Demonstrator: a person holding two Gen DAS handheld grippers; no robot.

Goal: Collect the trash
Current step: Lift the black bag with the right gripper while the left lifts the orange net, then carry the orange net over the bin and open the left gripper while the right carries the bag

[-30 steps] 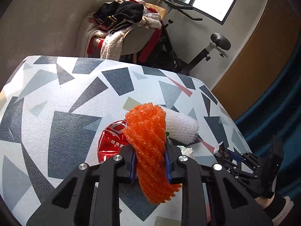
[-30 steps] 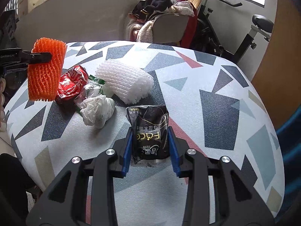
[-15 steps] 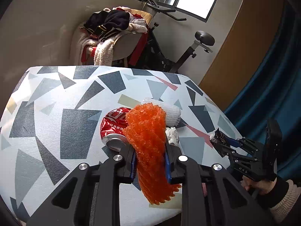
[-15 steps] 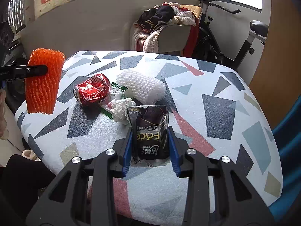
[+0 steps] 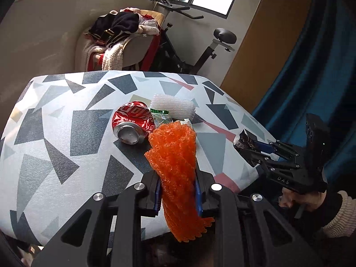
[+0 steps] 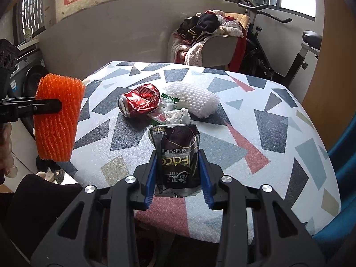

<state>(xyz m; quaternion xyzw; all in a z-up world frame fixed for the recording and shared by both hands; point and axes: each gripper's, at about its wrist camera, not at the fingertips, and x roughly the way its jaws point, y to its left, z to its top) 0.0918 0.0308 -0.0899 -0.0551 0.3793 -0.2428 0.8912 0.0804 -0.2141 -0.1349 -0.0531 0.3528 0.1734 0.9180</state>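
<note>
My left gripper (image 5: 176, 191) is shut on an orange foam net sleeve (image 5: 175, 166), held above the table's near edge; the sleeve also shows in the right wrist view (image 6: 56, 115). My right gripper (image 6: 178, 175) is shut on a black snack packet (image 6: 176, 155), lifted over the table's front edge; the right gripper shows in the left wrist view (image 5: 251, 150). On the patterned table (image 6: 255, 115) lie a crushed red can (image 6: 140, 102), a white foam net sleeve (image 6: 193, 102), a crumpled white tissue (image 6: 178, 115) and a clear wrapper with green trim (image 6: 166, 99).
A chair piled with clothes (image 6: 211, 37) stands behind the table, with an exercise bike (image 6: 289, 51) to its right. A brown door (image 5: 262, 44) and blue curtain (image 5: 322, 66) are to the right. Shoes (image 6: 55, 173) lie on the floor at the left.
Both grippers have drawn back toward the table's near edge and risen with their loads. The can, white sleeve and tissue stay on the table.
</note>
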